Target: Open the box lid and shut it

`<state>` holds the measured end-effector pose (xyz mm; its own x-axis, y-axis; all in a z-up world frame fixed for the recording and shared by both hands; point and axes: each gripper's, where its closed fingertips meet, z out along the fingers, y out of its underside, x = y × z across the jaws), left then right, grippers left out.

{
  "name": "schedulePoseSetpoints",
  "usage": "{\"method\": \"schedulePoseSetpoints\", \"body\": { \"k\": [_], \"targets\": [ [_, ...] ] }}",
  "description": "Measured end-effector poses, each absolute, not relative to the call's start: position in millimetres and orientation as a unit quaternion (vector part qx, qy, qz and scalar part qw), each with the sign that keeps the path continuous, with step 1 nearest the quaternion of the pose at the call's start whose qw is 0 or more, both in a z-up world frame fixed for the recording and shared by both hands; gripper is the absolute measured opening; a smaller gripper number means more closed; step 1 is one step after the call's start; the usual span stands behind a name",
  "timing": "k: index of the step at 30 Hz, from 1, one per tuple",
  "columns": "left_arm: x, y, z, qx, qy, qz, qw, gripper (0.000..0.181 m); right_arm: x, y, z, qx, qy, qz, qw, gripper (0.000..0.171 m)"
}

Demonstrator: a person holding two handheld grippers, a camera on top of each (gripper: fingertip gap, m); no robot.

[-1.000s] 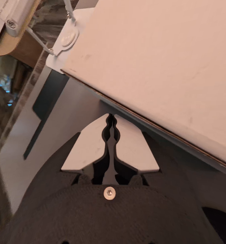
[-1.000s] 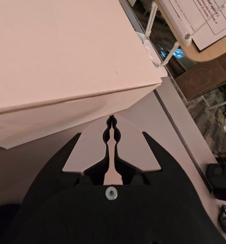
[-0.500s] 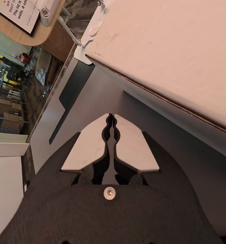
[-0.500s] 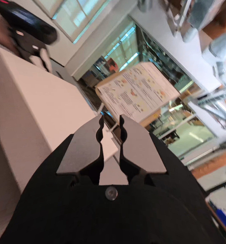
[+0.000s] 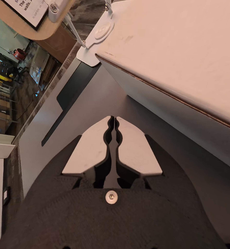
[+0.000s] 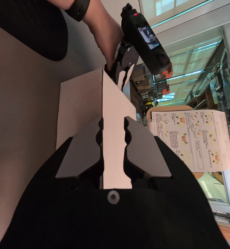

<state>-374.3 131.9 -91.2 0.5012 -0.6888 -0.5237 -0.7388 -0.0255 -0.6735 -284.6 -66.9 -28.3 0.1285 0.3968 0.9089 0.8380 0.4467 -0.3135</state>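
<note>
A white cardboard box (image 5: pixel 179 47) with its lid down fills the upper right of the left wrist view. My left gripper (image 5: pixel 114 119) is shut and empty, just off the box's side above the grey table (image 5: pixel 84 128). In the right wrist view the box (image 6: pixel 83 105) runs away from me. My right gripper (image 6: pixel 113 119) is open, and the box's long top edge shows between its fingers. I cannot tell if they touch it. The left gripper also shows in the right wrist view (image 6: pixel 123 80), at the box's far end, held by a hand.
A white stand base (image 5: pixel 90 53) sits at the box's far corner, with a dark panel (image 5: pixel 74 87) beside it. A board with an instruction sheet (image 6: pixel 189 138) stands beyond the box. The person's forearm (image 6: pixel 105 33) and the left gripper's camera (image 6: pixel 145 40) are above the far end.
My right gripper has opened from shut and swung up from the box's corner, so it looks along the box top. My left gripper stays shut and has drawn back from the box side.
</note>
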Motion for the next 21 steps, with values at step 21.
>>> {"method": "schedulePoseSetpoints", "body": {
  "k": [21],
  "targets": [
    [-367, 131, -86, -0.724, 0.478, -0.042, 0.496, 0.004, -280, -56, -34, -0.498, -0.622, -0.214, 0.565, 0.016]
  ]
}}
